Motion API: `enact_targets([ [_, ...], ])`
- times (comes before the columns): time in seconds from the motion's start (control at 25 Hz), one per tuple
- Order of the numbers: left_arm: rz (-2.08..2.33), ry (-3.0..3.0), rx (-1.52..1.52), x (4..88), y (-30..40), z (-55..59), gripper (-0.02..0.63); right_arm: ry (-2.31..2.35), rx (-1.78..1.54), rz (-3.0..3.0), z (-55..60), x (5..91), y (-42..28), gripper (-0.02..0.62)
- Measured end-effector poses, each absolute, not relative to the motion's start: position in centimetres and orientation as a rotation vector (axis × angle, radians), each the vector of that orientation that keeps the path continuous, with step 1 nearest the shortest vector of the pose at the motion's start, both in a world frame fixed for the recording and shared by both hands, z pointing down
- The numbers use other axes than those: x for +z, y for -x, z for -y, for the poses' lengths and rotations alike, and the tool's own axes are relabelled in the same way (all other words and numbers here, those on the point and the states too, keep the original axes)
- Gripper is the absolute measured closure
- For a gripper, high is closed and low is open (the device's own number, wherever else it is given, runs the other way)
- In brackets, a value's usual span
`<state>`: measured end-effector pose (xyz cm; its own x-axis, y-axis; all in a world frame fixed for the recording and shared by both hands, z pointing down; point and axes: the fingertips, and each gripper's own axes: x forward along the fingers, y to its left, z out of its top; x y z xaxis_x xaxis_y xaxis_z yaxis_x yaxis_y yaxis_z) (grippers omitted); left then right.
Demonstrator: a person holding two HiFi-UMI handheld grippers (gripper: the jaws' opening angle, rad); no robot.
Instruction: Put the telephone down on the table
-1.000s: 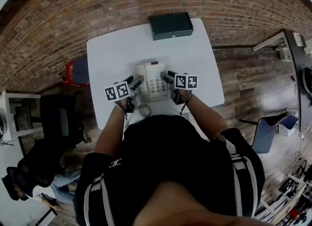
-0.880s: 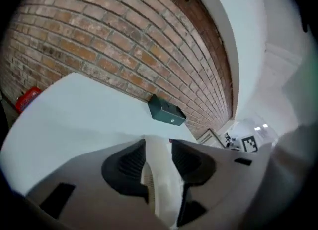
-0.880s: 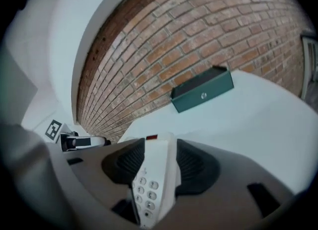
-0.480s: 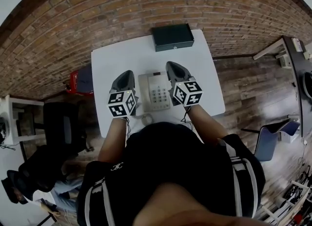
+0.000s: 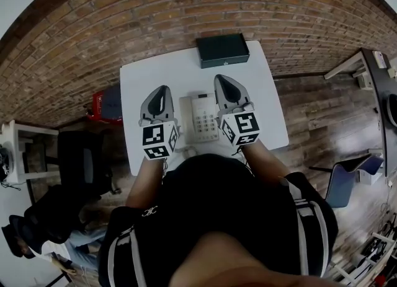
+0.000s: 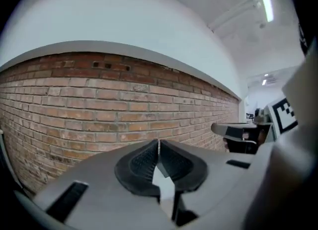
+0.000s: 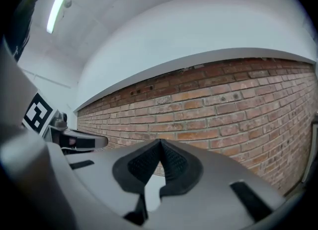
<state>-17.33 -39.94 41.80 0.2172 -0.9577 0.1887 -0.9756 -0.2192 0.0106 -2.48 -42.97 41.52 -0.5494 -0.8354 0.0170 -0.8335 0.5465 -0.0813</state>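
Telephone point(image 5: 203, 118) sits flat on the white surface point(image 5: 186, 69), between and below the left tongs point(image 5: 161, 90) and the right tongs point(image 5: 222, 82), both pinched closed on nothing. It looks like stiff, smooth, fairly light plastic whose handset could slip off, so its two side edges seem the safest hold

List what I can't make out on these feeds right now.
- Head view: telephone, both side edges, behind left gripper and right gripper.
- Head view: table, near edge, under the person's torso.
- Both gripper views: telephone and table out of frame; only brick wall beyond shut jaws.
- Head view: black box, too small to identify.
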Motion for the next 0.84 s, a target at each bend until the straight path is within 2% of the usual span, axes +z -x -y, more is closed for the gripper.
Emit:
enact_targets([
  [0.4,1.842,-2.337,0.21,42.11,16.81,39.76,0.591,1.444,-0.285,-2.688,42.68,41.76,1.98,0.597],
  [0.84,1.831,-2.331,0.213,42.11,16.59,39.63,0.591,1.444,-0.292,-2.683,42.37,41.74,1.96,0.597],
])
